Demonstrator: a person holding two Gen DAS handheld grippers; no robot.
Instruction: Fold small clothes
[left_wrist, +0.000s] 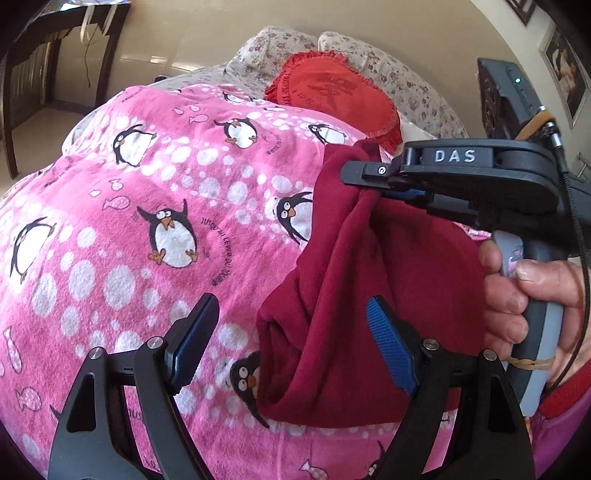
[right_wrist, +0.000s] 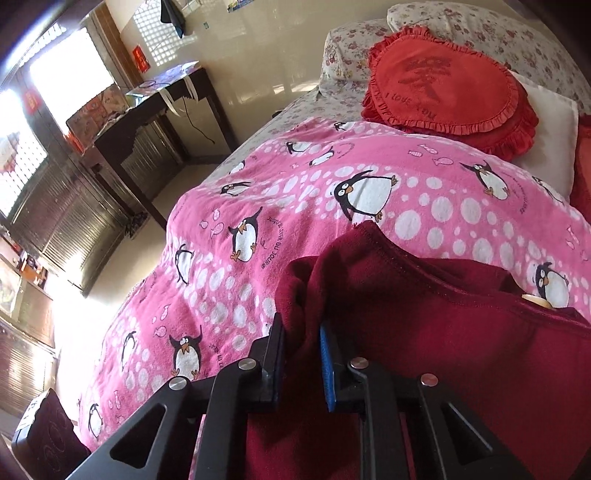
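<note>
The right gripper (right_wrist: 303, 354) pinches a fold of the maroon garment (right_wrist: 424, 317) above the penguin blanket (right_wrist: 258, 206), while the left gripper (left_wrist: 291, 347) hangs open beside it.

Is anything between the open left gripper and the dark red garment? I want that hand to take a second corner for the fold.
Nothing visible does. The left gripper stands open just over the pink penguin blanket, and the dark red garment hangs right by its blue-padded finger. The right gripper is shut on the garment's upper edge, off to the side.
</note>
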